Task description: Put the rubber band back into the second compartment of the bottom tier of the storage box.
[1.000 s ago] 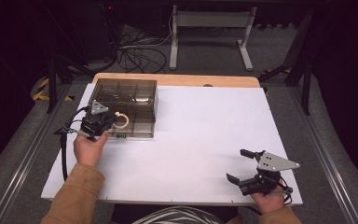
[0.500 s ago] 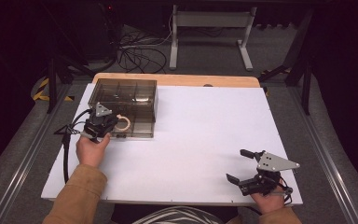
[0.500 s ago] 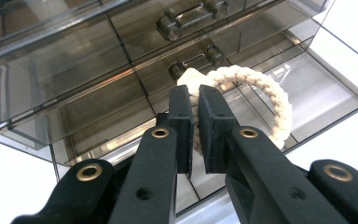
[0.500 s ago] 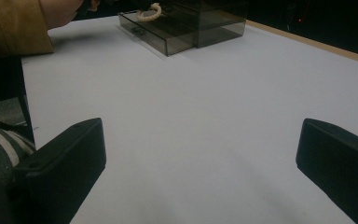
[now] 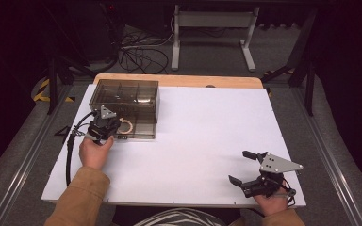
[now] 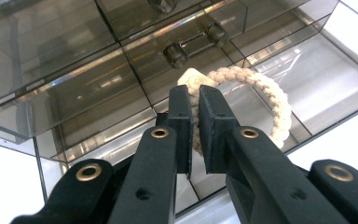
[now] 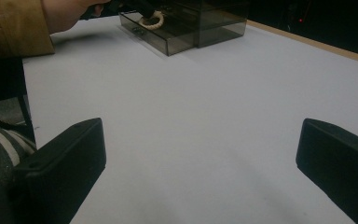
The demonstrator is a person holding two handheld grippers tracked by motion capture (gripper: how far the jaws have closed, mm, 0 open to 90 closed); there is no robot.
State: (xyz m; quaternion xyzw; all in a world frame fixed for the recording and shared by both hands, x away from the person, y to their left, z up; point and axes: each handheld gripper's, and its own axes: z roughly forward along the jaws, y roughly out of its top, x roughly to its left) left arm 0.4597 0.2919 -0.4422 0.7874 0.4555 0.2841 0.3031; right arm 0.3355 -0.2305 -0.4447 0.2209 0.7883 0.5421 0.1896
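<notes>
Between left gripper (image 6: 193,100) jaws: rope ring (image 6: 265,98), clamped at near side, hanging over open drawer (image 6: 335,88) of smoked box (image 5: 125,96). Right gripper (image 5: 243,166) idle on table (image 5: 207,127), jaws apart. Step: placing or lifting ring, likely; next needs clean vertical move past drawer wall.

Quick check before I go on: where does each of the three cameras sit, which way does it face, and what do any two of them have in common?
High view: above the person's side, looking forward and down on the white table; both forearms, left tool and right tool show.
Left gripper view: rides the left tool, looking along its jaws, shut on the rope ring in the smoky drawer box.
Right gripper view: rides the right tool, jaws open, looking across the table.
Shared: the right gripper view and high view both show box, ring and left hand.
</notes>
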